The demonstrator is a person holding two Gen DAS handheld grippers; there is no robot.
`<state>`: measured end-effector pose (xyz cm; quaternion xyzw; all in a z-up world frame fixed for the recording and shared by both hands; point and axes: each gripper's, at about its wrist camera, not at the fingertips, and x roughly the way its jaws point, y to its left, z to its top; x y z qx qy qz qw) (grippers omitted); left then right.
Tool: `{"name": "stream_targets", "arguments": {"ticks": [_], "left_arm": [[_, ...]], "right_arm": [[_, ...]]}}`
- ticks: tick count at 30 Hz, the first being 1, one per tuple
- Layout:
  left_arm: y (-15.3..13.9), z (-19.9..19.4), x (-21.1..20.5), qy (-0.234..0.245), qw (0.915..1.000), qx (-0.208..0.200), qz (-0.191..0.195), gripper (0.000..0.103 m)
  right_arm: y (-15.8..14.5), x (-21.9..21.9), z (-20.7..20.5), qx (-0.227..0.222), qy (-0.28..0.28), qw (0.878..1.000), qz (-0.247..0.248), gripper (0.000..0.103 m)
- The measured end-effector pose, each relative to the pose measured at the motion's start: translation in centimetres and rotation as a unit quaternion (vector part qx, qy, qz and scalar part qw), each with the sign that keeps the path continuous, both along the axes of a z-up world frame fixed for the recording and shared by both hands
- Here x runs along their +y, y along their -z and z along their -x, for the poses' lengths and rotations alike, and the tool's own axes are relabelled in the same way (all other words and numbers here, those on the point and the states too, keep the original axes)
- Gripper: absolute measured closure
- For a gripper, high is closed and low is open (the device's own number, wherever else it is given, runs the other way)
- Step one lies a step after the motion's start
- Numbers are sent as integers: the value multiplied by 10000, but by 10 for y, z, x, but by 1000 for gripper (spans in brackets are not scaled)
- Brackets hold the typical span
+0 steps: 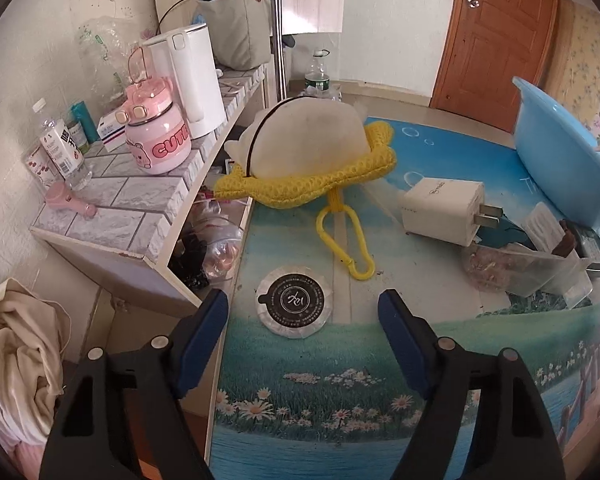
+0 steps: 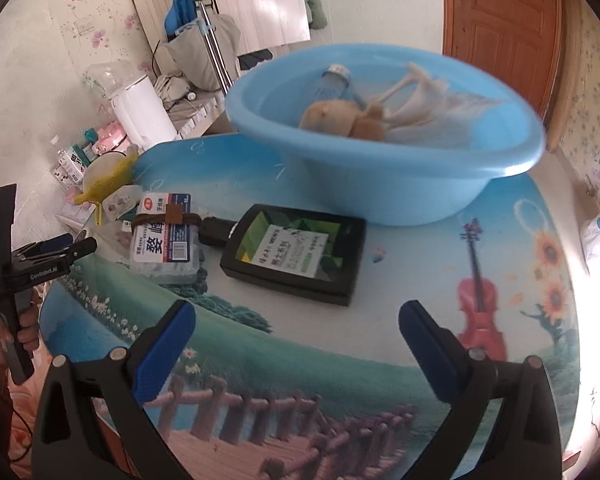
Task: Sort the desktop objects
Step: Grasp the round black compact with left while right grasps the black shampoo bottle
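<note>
My left gripper (image 1: 302, 306) is open and empty, its fingers on either side of a round wrapped soap (image 1: 295, 306) on the table. Beyond lie a yellow knitted hat-shaped pouch (image 1: 308, 152) with a yellow clip (image 1: 346, 240), and a white plug adapter (image 1: 442, 208). My right gripper (image 2: 296, 320) is open and empty, just short of a black card holder (image 2: 296, 254). Left of it is a clear box with a labelled packet (image 2: 166, 236). A blue basin (image 2: 384, 132) behind holds a bottle, a plush toy and a white feathery thing. The left gripper also shows in the right wrist view (image 2: 56, 252).
A tiled side shelf (image 1: 140, 184) left of the table carries a pink jug, a white kettle and small bottles. Cloth lies on the floor below. The table edge (image 1: 236, 264) runs just left of the soap. A clear box of bits (image 1: 524, 268) sits by the adapter.
</note>
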<state>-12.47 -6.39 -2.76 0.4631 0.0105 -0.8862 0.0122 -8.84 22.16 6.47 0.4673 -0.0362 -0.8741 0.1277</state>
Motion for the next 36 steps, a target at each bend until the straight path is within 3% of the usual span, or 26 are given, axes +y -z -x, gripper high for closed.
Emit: {"name": "stream_targets", "arguments": {"ticks": [3,6,8,10,14,16,19,26,36], "left_arm": [[1,1,-4,-18,10000,31,-44,26],[0,0,-6,-65,9999,101,-20,34],[-1,-2,-12,-190,9997,171,-19,53],[-2,-2,-19,-281,9994,182,-63,65],[-2,-4,-19,-210,9995,231,24,66],[-2,-6,-15,-104,9996,270,27,66],[-2,-8,-1,148,9995,271,-39,66],[-5,-23,40,605,9975,242,-274,66],[-6,-61,98,942,9947,334,-255,66]], "right_arm": [[8,-13,10,-37,38,9999,-120,0],[10,-24,18,31,62,9991,-411,0],[12,-26,24,72,125,9984,-545,0],[17,-26,32,-9,189,9975,-685,0],[24,-22,38,-76,340,9963,-789,0],[22,-22,34,72,284,9964,-794,7],[22,-15,28,93,252,9967,-763,8],[21,24,-9,116,626,9955,-701,8],[26,74,-55,499,906,9916,-775,8]]}}
